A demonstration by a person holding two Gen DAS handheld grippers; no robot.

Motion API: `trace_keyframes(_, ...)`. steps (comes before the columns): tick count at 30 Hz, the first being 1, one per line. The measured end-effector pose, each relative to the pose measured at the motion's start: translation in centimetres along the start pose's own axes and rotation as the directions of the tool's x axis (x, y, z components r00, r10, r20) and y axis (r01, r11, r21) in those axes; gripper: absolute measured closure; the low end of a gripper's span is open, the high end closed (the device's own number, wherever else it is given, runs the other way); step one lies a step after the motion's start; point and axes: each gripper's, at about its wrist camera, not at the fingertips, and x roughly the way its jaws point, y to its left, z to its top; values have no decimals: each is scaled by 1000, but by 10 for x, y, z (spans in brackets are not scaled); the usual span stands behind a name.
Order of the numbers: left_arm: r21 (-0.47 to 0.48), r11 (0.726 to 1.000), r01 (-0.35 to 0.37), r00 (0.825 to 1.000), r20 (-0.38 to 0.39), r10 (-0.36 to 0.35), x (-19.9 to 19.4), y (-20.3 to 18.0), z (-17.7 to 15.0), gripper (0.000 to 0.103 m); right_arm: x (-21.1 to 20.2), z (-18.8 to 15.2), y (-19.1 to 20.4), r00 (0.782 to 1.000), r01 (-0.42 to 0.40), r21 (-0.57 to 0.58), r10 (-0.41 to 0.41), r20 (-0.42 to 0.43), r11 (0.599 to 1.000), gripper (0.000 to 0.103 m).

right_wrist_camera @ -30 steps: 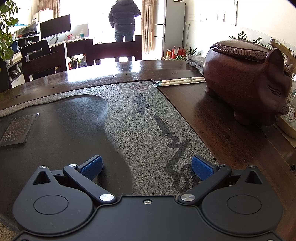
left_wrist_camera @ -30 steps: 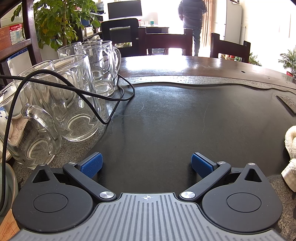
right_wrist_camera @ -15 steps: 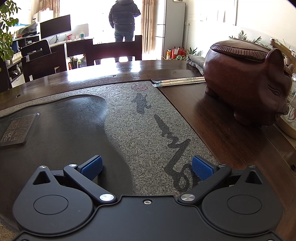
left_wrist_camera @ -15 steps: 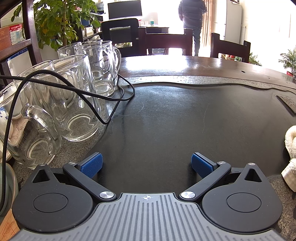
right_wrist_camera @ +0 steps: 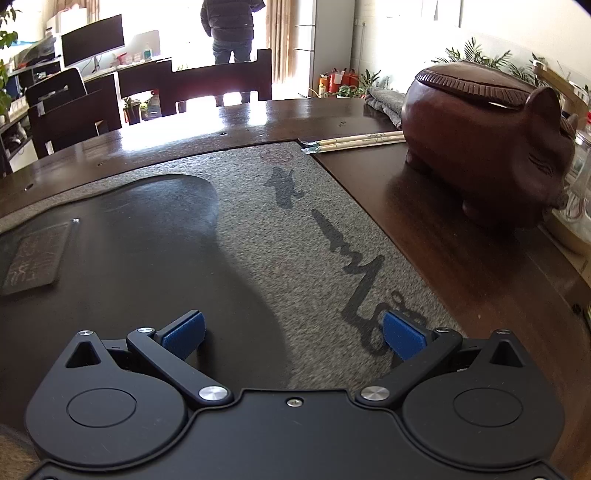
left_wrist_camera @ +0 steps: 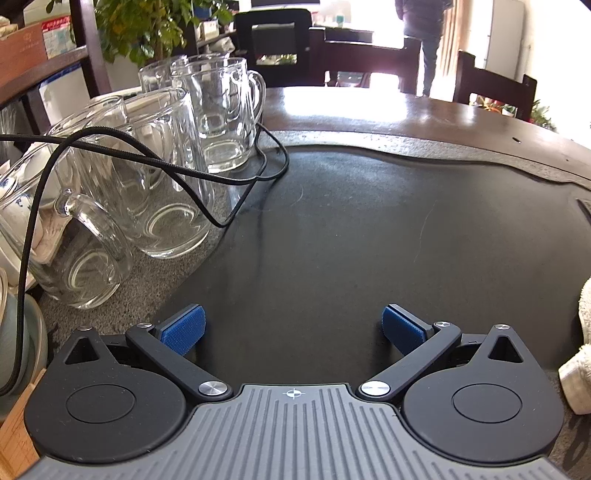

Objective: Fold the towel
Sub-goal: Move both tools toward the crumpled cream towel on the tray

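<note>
Only a strip of the cream towel [left_wrist_camera: 580,334] shows, bunched at the right edge of the left wrist view, on the dark stone slab [left_wrist_camera: 351,236]. My left gripper [left_wrist_camera: 293,325] hovers low over the slab, left of the towel and apart from it, open with nothing between its blue pads [left_wrist_camera: 183,328]. The right wrist view holds no cream towel. My right gripper [right_wrist_camera: 293,330] is open too and holds nothing, over the border between the dark slab and the grey speckled stone [right_wrist_camera: 314,258].
Several glass mugs [left_wrist_camera: 147,192] and a black cable [left_wrist_camera: 207,173] crowd the left side. A carved wooden pig [right_wrist_camera: 487,147], chopsticks [right_wrist_camera: 358,142] and a folded grey cloth [right_wrist_camera: 386,101] sit right and back. A person [right_wrist_camera: 229,29] stands far off by dark chairs.
Both views shifted slightly: the left gripper's scene slid right and up, the right gripper's slid left and up. Both grippers stayed open, and the towel did not move.
</note>
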Motion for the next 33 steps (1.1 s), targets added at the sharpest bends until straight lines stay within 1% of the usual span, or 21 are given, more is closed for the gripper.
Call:
trace_keyframes(3, 2, 1000, 0, 1000, -8, 0, -1, 0, -1, 0, -6, -2, 3, 1000, -9, 22, 10, -13, 1000, 0)
trace_keyframes(5, 6, 1000, 1, 999, -36, 0, -3, -1, 1, 0, -14, -4, 3, 1000, 3, 59, -3, -12, 998, 0)
trace_keyframes(7, 14, 1000, -5, 999, -53, 6, -4, -4, 2, 0, -18, -5, 3, 1000, 7, 67, -6, -7, 998, 0)
trace_keyframes(11, 47, 998, -30, 997, -67, 33, -9, -10, 3, 0, -29, -7, 5, 1000, 6, 65, -6, -8, 998, 0)
trace_keyframes(18, 59, 998, -22, 998, -64, 26, -24, -25, 6, 0, -50, -10, 15, 1000, -4, 49, 4, -1, 999, 0)
trace_keyframes(24, 88, 996, 3, 999, -42, 0, -46, -46, 10, 0, -74, -16, 33, 999, -46, 6, 46, 4, 999, 0)
trace_keyframes(25, 92, 996, 10, 999, -40, -6, -50, -50, 11, 0, -80, -18, 39, 998, -68, -13, 68, 5, 998, 0)
trace_keyframes(28, 104, 994, 30, 999, -35, -26, -61, -61, 13, 0, -91, -21, 49, 995, -98, -41, 98, 5, 994, 0)
trace_keyframes(33, 125, 990, 62, 998, -27, -59, -81, -79, 17, 0, -111, -27, 70, 990, -139, -71, 139, -16, 988, 0)
